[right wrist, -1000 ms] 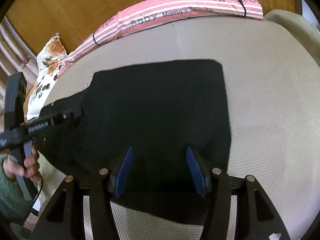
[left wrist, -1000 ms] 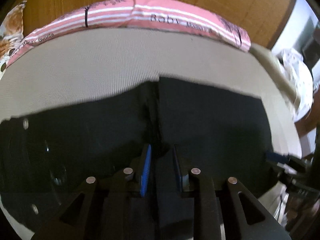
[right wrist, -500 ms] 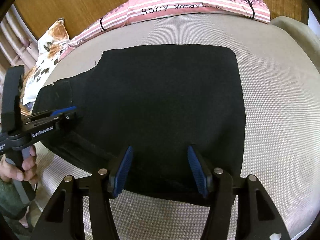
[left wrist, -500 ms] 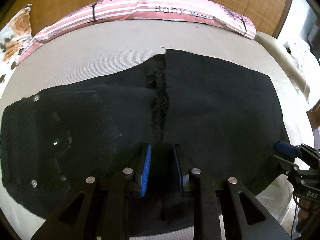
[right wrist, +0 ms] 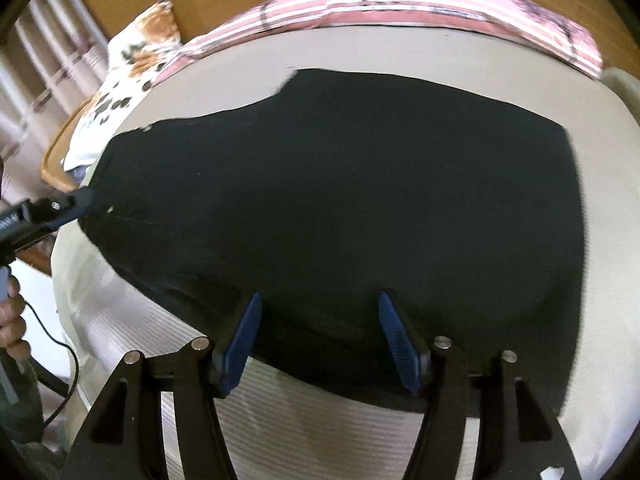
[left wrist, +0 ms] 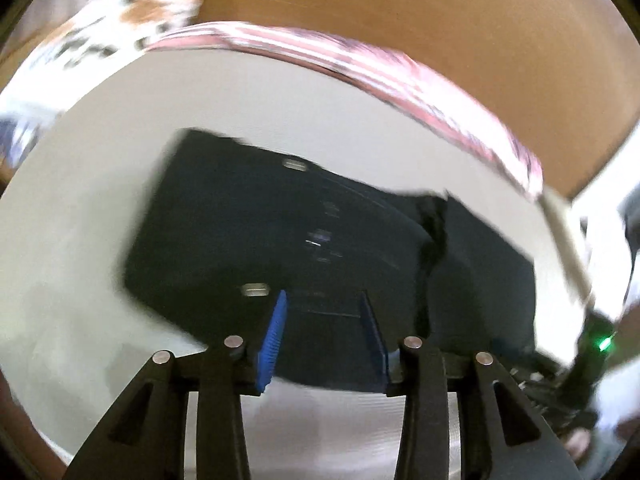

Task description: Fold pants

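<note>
Black pants (right wrist: pixel 340 200) lie flat on the beige bed cover (right wrist: pixel 608 200), folded over on themselves, a ragged fold seam showing in the left wrist view. Left gripper (left wrist: pixel 324 336): jaws apart, having just been opening; nothing pinched between the blue pads, the near edge of the pants lying below and ahead of the fingertips. That view is smeared with motion blur, so fine detail on the cloth is unreadable beyond a few pale metal studs. Right gripper (right wrist: pixel 320 336): jaws standing wide, having just been opening, nothing clamped, the pants' near hem directly under and beyond the tips. Beyond the pants from both claws, a pink striped pillow (right wrist: pixel 400 0) along the far edge; a floral pillow (right wrist: pixel 132 64) off to the far left.
</note>
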